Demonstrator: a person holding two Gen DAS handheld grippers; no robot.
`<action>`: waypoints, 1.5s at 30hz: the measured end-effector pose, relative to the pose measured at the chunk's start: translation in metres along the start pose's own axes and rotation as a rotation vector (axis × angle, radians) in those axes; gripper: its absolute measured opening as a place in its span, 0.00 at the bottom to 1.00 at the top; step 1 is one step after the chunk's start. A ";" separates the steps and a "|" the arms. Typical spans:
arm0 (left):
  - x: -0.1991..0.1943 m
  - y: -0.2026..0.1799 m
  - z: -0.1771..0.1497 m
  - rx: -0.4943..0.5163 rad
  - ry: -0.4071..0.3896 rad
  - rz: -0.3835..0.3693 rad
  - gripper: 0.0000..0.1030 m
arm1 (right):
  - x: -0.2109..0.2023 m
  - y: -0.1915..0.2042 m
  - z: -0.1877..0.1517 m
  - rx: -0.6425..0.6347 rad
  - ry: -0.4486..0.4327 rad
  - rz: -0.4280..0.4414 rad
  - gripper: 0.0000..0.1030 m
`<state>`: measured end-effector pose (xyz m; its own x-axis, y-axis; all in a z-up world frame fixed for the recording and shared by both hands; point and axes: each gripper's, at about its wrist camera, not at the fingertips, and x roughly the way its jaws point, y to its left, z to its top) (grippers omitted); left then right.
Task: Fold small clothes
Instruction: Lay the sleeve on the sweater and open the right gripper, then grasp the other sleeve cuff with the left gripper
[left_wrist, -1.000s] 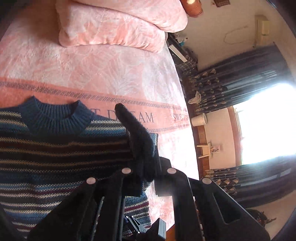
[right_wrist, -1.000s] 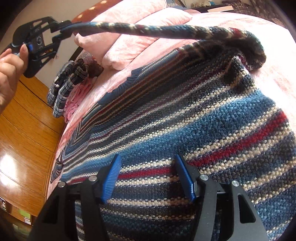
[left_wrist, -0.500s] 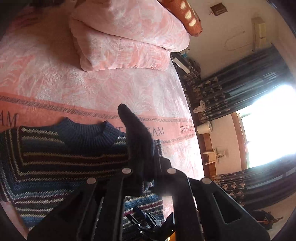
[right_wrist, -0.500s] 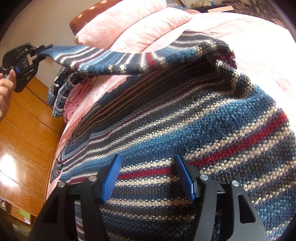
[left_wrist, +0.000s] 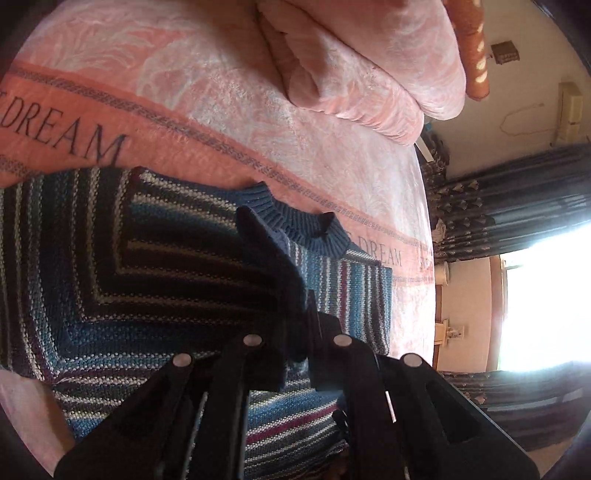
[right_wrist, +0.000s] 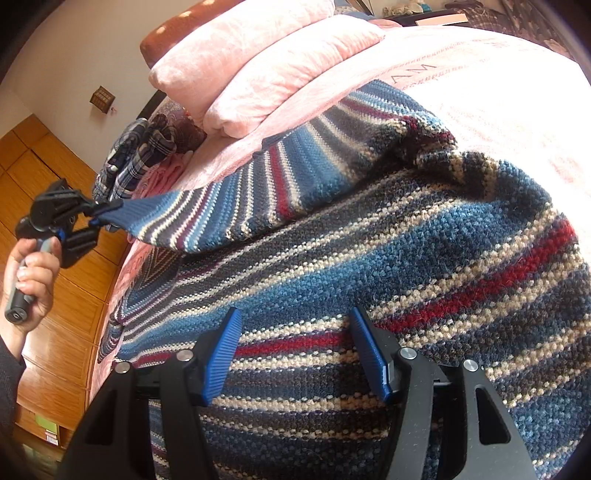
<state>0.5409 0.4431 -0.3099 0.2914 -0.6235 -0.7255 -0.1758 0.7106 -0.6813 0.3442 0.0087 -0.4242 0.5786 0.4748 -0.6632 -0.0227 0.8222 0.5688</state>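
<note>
Hidden or unclear: in the left wrist view the left gripper (left_wrist: 295, 332) fingertips are buried under dark knit, so the pinch point itself is not visible there. The right wrist view shows it from outside (right_wrist: 92, 218), jaws closed on the cuff end of one sleeve (right_wrist: 295, 173). That sleeve is lifted and stretched across the body of the striped sweater (right_wrist: 424, 277). A hand (right_wrist: 31, 273) grips the left tool's handle; the rest of the person is cut off at the frame edge.

Sweater lies flat on a pink bedspread (left_wrist: 258, 110), ribbed blue collar (left_wrist: 314, 232) toward the pillows. Its lower hem is out of view in both cameras. Only one sleeve can be made out clearly.

Right gripper (right_wrist: 295, 354): two blue-padded fingers (right_wrist: 221, 354) spread apart, hovering low over the sweater body, gripping nothing; whether the tips touch the knit cannot be told.

Counts: one sweater, two pink pillows (right_wrist: 266, 62) stacked, one plaid garment pile (right_wrist: 140, 158) by the bed's far edge. Window (left_wrist: 546, 295) blown out white.
</note>
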 end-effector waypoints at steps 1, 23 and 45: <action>0.005 0.011 0.000 -0.010 0.004 0.025 0.06 | 0.000 0.000 0.000 0.000 0.000 0.000 0.60; 0.040 0.056 -0.037 -0.028 -0.046 0.200 0.38 | -0.001 0.003 -0.004 -0.029 -0.006 -0.010 0.62; -0.292 0.372 -0.128 -0.703 -0.740 0.211 0.88 | 0.002 0.015 -0.010 -0.087 -0.014 -0.051 0.66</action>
<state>0.2705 0.8477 -0.3640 0.6532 0.0157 -0.7570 -0.7288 0.2841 -0.6230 0.3365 0.0250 -0.4219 0.5919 0.4277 -0.6832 -0.0632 0.8696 0.4896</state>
